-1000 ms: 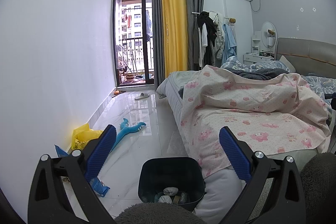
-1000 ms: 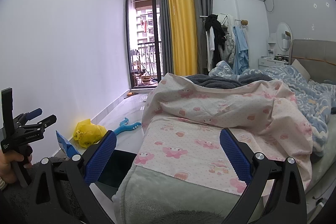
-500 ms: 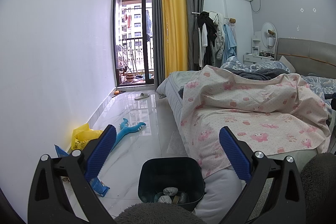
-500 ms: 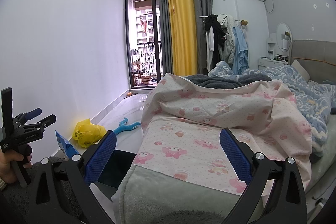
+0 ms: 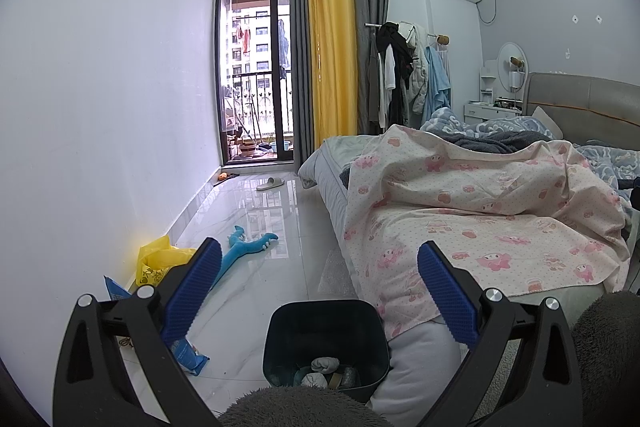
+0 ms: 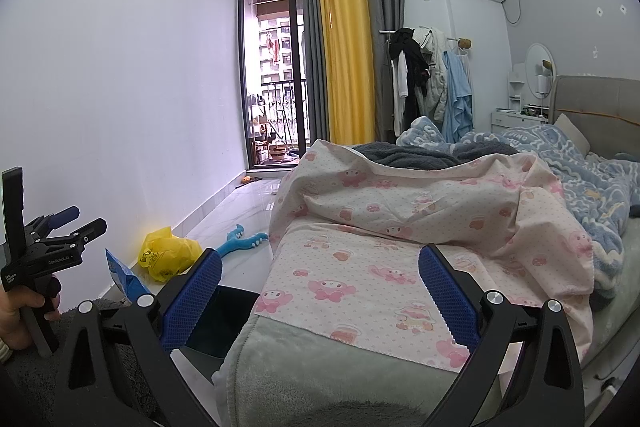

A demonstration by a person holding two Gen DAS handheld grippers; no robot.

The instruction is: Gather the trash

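The bin [image 5: 326, 343] is cut at the lower centre by a grey fuzzy sleeve [image 5: 296, 407]; its contents are too small to name. The blue packet [image 5: 186, 349] hides partly behind the left gripper [image 5: 318, 291]. In the right view, the bin [image 6: 224, 323] is mostly behind the bed [image 6: 320, 379].

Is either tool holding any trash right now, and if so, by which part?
Nothing is held. The left tool and the right tool both stand open with bare pads; the bin is below the left one.

black frames, silver screws, blue ribbed fingers [image 5: 192, 291].
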